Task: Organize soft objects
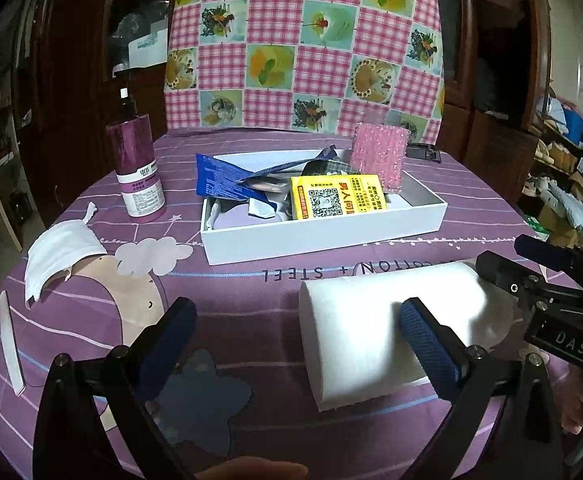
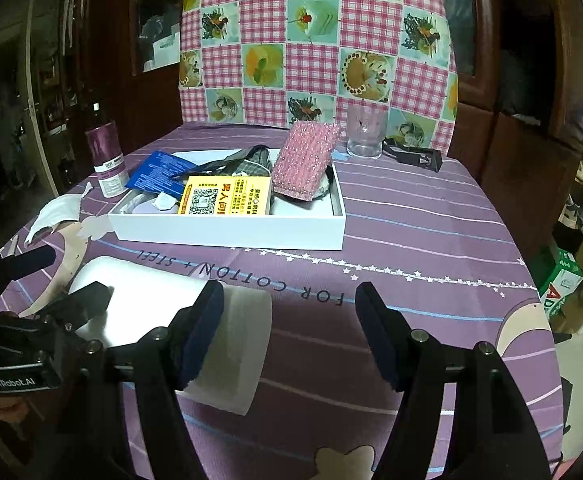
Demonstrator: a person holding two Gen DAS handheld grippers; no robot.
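Left wrist view shows the white box [image 1: 323, 236] at centre already holding several soft items, while a white paper roll [image 1: 375, 328] lower right and face mask [image 1: 57, 252] remain out, both grippers, left gripper [image 1: 297, 336] and right gripper [image 2: 289, 332], open and empty.

cloth [image 2: 411, 240]: "FOR COTTON + STEEL" (upside down) | left claw [image 2: 71, 280]: "GenRobot.AI" | right claw [image 1: 531, 264]: "DAS"
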